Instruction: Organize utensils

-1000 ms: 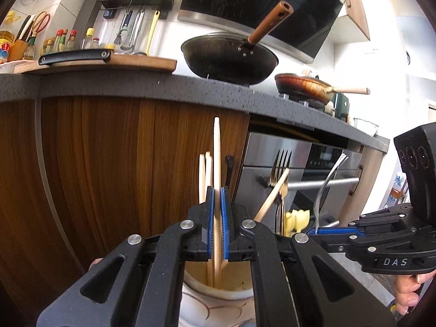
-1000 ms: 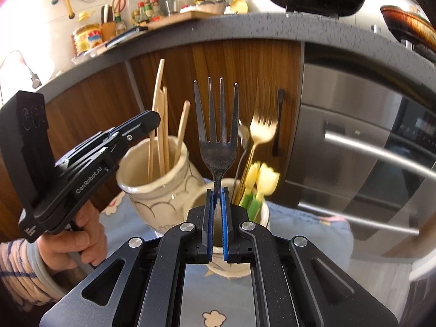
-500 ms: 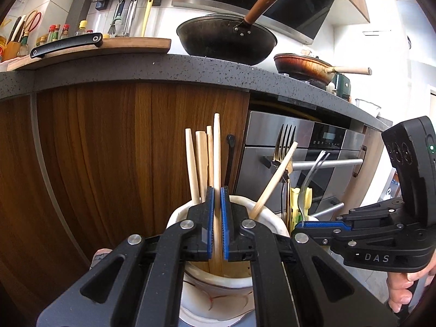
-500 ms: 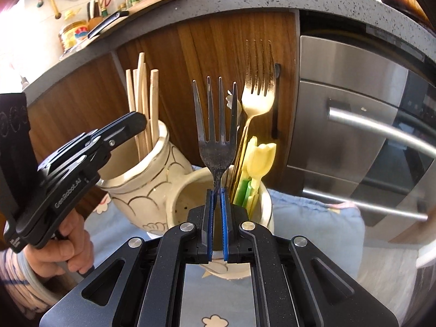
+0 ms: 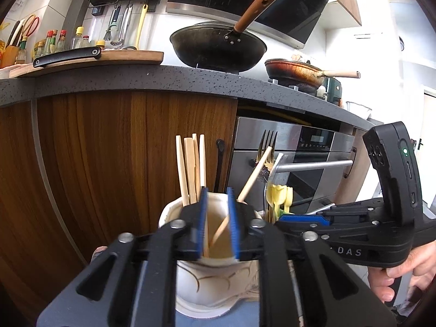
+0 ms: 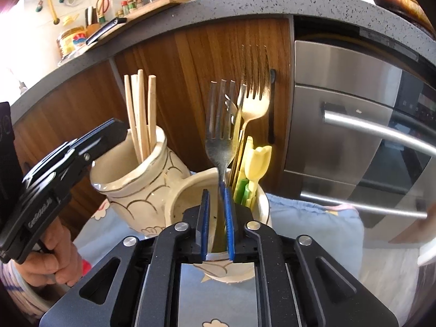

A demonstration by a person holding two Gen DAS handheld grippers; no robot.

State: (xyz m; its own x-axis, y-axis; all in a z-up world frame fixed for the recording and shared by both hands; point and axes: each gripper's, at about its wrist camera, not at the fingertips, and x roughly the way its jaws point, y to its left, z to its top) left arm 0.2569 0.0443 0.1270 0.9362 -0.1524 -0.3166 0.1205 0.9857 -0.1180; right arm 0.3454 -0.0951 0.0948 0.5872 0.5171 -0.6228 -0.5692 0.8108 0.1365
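Observation:
My left gripper (image 5: 217,224) is open over a cream ceramic jar (image 5: 201,288) that holds several wooden chopsticks (image 5: 190,169); one chopstick leans loose between the jaws. My right gripper (image 6: 216,224) is open over a second cream jar (image 6: 190,190). A steel fork (image 6: 220,141) stands in that jar and rests against the right pad. A gold fork (image 6: 254,100) and yellow-green plastic utensils (image 6: 256,163) stand in the same jar. The chopstick jar (image 6: 136,188) shows left of it, with my left gripper (image 6: 109,136) at its rim.
Both jars stand on a light blue cloth (image 6: 313,234). Behind are a wooden cabinet front (image 5: 109,150), a steel oven with a bar handle (image 6: 381,130), and a dark countertop (image 5: 190,79) with a wok, a pan and a cutting board.
Both grippers opened. The left let its chopstick go into the chopstick jar; the right let the steel fork go into the other jar. Both moved lower toward the jars.

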